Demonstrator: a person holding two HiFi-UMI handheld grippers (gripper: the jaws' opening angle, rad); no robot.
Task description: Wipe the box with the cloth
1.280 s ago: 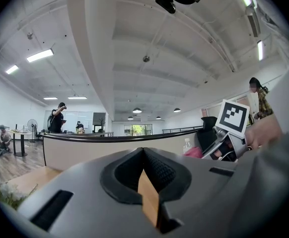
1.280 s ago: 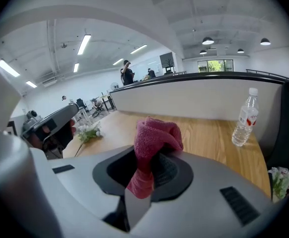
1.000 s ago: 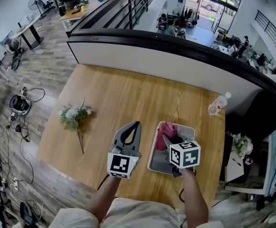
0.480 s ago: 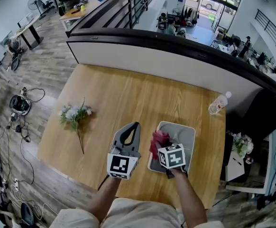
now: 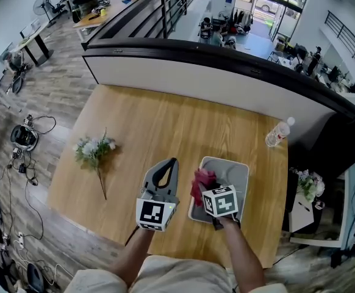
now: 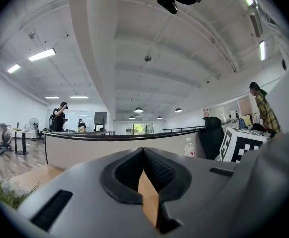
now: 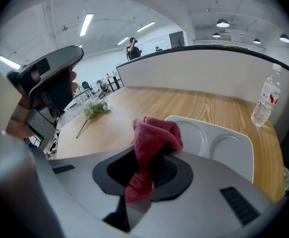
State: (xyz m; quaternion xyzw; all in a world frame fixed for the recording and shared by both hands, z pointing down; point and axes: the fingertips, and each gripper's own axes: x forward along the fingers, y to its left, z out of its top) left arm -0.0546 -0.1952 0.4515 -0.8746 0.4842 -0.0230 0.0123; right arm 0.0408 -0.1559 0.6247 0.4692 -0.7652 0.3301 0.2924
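The pale grey box (image 5: 237,171), a shallow one with rounded hollows moulded into it (image 7: 219,143), lies on the near right part of the wooden counter (image 5: 165,124). The red cloth (image 5: 203,180) sits at the box's left edge, bunched and pinched between the fingers of the right gripper (image 5: 209,190). In the right gripper view the cloth (image 7: 152,135) rises in a fold above the fingers and a tail of it hangs down between them; whether it touches the box cannot be told. The left gripper (image 5: 169,166) lies just left of the box, pointing away from the person, its fingers pressed together with nothing between them (image 6: 143,153). Further out, a spray of white flowers (image 5: 93,148) lies near the counter's left edge, and a clear water bottle (image 5: 278,133) stands at the far right corner, well apart from the box.
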